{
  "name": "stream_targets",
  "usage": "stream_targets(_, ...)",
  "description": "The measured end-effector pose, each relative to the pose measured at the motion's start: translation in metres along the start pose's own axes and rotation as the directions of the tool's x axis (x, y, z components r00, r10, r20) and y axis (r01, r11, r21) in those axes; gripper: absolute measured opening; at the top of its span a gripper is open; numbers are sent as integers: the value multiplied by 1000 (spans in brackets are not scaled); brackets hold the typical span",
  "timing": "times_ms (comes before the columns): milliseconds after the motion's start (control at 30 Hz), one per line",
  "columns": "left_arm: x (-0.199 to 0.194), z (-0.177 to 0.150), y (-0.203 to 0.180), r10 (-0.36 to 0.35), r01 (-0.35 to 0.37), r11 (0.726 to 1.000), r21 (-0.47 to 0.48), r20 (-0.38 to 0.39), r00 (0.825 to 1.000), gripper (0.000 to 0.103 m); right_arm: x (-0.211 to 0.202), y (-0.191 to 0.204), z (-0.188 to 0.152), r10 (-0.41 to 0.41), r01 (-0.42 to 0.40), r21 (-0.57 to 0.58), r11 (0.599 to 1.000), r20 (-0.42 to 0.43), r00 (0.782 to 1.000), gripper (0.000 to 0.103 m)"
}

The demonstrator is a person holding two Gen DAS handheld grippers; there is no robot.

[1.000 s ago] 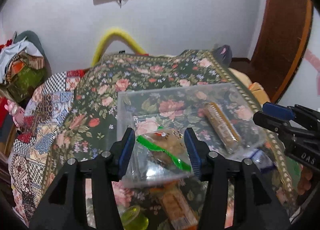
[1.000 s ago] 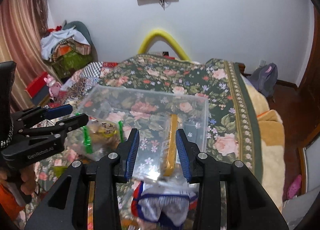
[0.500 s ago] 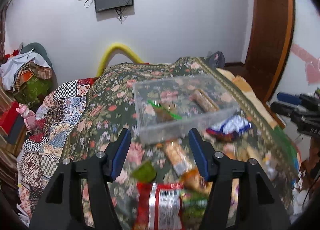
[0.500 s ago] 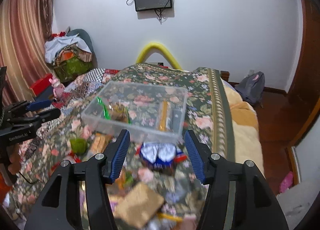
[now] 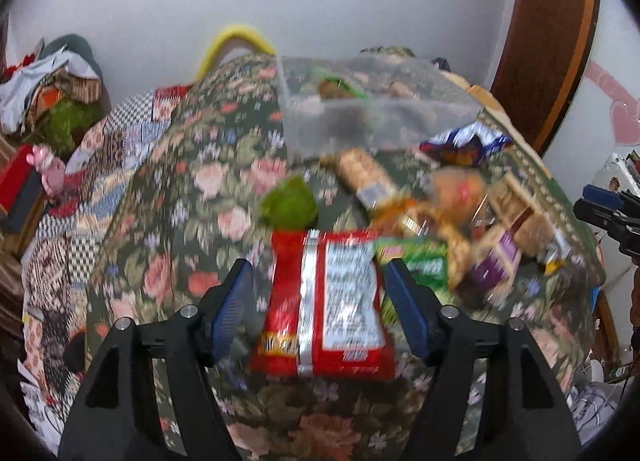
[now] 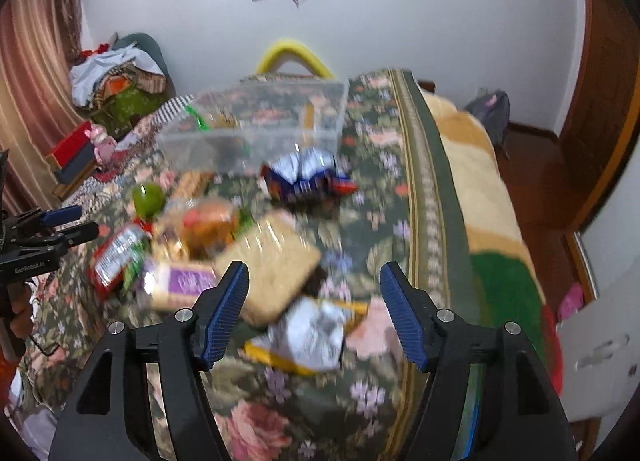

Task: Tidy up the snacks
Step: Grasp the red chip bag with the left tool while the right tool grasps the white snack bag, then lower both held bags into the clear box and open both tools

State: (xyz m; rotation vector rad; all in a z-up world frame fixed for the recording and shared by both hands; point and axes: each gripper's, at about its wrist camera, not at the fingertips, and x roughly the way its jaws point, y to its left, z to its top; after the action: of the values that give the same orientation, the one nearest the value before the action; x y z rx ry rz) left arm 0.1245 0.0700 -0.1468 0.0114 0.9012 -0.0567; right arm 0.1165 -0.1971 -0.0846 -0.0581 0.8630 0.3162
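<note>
A clear plastic bin (image 5: 376,117) (image 6: 256,129) sits far back on the floral bed and holds a green-edged packet and a long bar. Snacks lie in a pile in front of it. My left gripper (image 5: 320,301) is open and empty, its fingers either side of a red snack bag (image 5: 324,301). My right gripper (image 6: 314,305) is open and empty above a tan cracker packet (image 6: 272,261) and a silver-and-yellow wrapper (image 6: 308,335). A blue-and-white packet (image 6: 304,175) lies by the bin. A green cup (image 5: 290,203) and a long biscuit pack (image 5: 366,177) lie near it.
The floral bedspread (image 6: 360,221) has a striped border and drops off at the right to a yellow blanket (image 6: 472,165). Clothes are piled at the left wall (image 6: 116,77). A wooden door (image 5: 548,41) stands at the right.
Both grippers have pulled back from the bin and dropped toward the near snack pile. The left gripper now frames the red bag; the right sits over the cracker packet and wrapper.
</note>
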Motion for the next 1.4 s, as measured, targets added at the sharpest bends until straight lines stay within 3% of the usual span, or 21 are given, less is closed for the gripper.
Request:
stream_targets(267,30,-21,2,-30,29,999,-17,-88,996,74,18,-1,-27,1,1,22,1000,-91,996,65)
stream_targets(367,39,-21,4,-42,40,999,-25,-95,995,80,24,-1,-31,6,-3,29,1000,-116,993,65)
stream_targets(600,65,-17,11,-69,60,995,-78,-125,990,83,41,2,-33,42,-36,43,998,-151,988,67)
stream_targets(733,69,-17,7,-49,43,997,-61,-99,994,83,46,2,-34,26,-20,44,999,-146,989,66)
stream_targets(800,68,-18,8,-49,43,997,-60,-87,995,81,44,0,-35,27,-20,55,998,-135,990,60)
stream_targets(900,65,-18,7,-55,51,997,-55,-78,995,67,41,-2,-35,17,-10,52,999,-128,992,50)
stream_targets(1167,39,-17,-2,-26,26,999,-20,-26,999,67,27,-8,-37,-5,9,43,999,-101,995,47)
stream_targets(1400,4,-1,-3,-38,41,999,-34,69,997,67,10,-11,-27,-34,36,47,998,-44,998,47)
